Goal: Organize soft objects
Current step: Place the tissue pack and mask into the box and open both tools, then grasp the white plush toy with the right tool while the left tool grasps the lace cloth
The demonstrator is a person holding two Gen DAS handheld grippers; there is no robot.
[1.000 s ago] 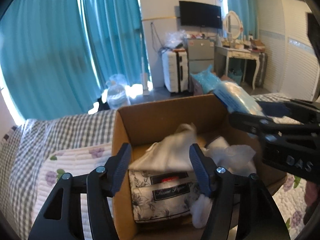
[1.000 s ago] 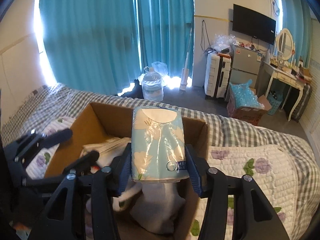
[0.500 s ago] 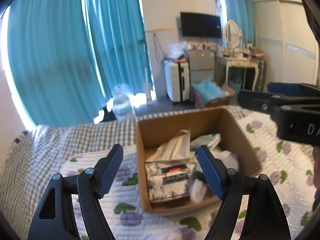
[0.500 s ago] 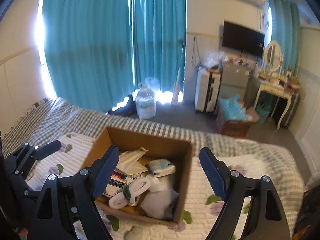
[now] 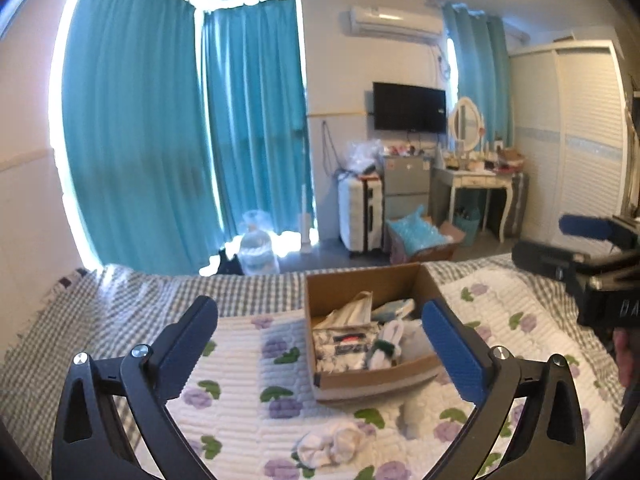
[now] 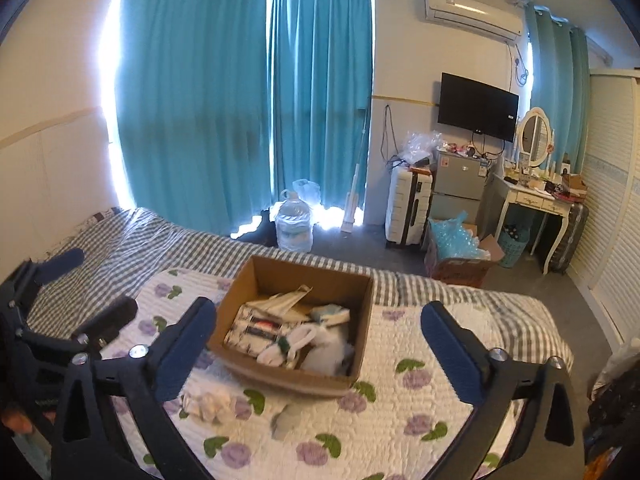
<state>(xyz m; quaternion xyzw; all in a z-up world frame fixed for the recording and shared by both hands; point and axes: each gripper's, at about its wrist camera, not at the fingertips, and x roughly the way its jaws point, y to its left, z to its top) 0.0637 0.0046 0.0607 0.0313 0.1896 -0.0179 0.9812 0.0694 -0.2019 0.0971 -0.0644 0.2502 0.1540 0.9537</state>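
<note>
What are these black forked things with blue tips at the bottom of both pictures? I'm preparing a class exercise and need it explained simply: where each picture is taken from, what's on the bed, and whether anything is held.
They are hand-held grippers; a person carries one in each hand, each with a camera looking along its jaws. One picture comes from the left gripper, the other from the right gripper. Both are wide open and hold nothing. On the flowered quilt sits a cardboard box filled with soft items, including a tissue pack. A white bundled cloth and a grey piece lie outside it.

Open cardboard box [image 6: 294, 380] of soft packs; white socks [image 6: 208, 402] beside it.
</note>
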